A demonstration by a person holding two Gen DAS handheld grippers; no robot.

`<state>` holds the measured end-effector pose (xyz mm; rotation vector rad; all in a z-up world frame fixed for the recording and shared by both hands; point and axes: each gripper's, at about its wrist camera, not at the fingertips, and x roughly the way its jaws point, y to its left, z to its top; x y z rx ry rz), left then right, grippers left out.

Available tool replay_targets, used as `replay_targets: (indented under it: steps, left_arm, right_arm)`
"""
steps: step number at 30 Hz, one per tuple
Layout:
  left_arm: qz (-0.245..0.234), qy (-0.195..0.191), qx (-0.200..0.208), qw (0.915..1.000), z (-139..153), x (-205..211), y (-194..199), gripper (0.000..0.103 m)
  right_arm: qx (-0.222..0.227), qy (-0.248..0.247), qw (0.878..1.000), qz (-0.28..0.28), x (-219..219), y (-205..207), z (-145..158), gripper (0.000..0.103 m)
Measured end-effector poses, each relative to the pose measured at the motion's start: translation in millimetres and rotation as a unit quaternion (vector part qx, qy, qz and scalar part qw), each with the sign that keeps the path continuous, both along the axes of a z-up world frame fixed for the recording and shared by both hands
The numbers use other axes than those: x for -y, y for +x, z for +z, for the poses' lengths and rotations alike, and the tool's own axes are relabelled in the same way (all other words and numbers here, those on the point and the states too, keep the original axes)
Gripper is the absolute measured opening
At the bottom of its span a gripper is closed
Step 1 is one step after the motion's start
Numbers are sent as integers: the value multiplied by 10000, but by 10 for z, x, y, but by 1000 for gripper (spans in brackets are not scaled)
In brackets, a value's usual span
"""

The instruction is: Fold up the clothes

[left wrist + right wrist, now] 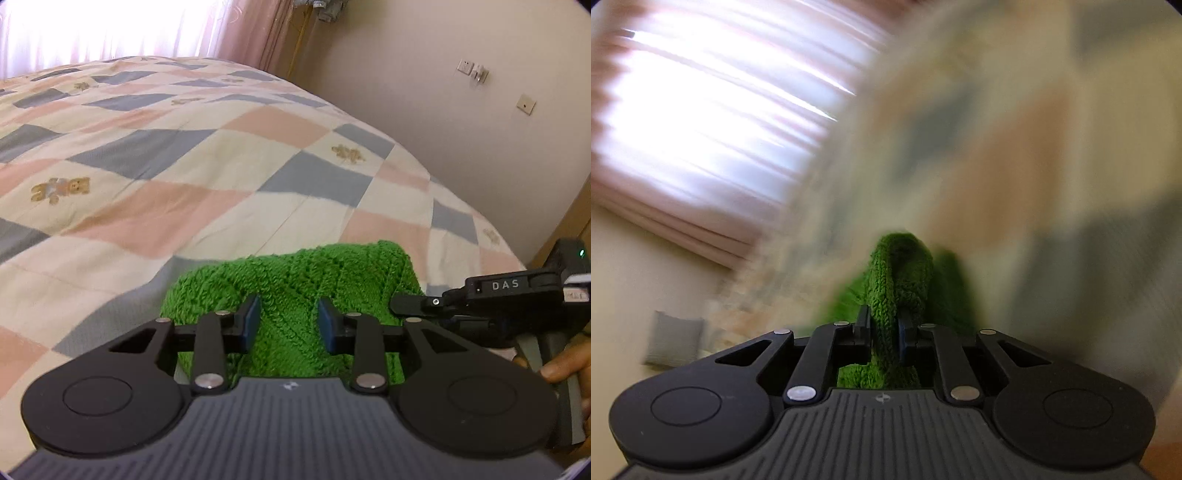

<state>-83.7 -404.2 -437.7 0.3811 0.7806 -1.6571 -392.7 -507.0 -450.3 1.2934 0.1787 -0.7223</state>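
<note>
Bed (258, 155) is filling most of the left wrist view, wearing a quilted cover in pink, blue-grey and cream diamond patches with small teddy-bear prints. Pink curtains (240, 29) are glowing with backlight from the window; a plain cream wall (424, 92) is carrying a socket plate (465, 67).

Green towel (295, 291), thick looped terry, is lying bunched at the bed's near edge. Left gripper (288, 325) is sitting open, blue pads (252, 320) spread either side of the fabric, not pinching. Right gripper (884, 339) is clamping a rolled fold of the towel (901, 280). Right wrist background is smearing with motion blur.
</note>
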Motion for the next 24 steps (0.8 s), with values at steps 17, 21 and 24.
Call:
replay_targets:
  steps: [17,21,24]
  left_arm:
    - [88,-82,57,9999,80,-141,69,27]
    - [-111,-27,178,9998,88,-108,-97,28]
    - [-177,-33,238,9996,53,-94,-191,28]
  right_arm:
    - [992,81,9950,88,-1100,-598,-222,32]
    - [923,-209,9955,-79,-1166,-643,-138,9]
    - [680,-489,9963,-172,-1159,-763,94,8]
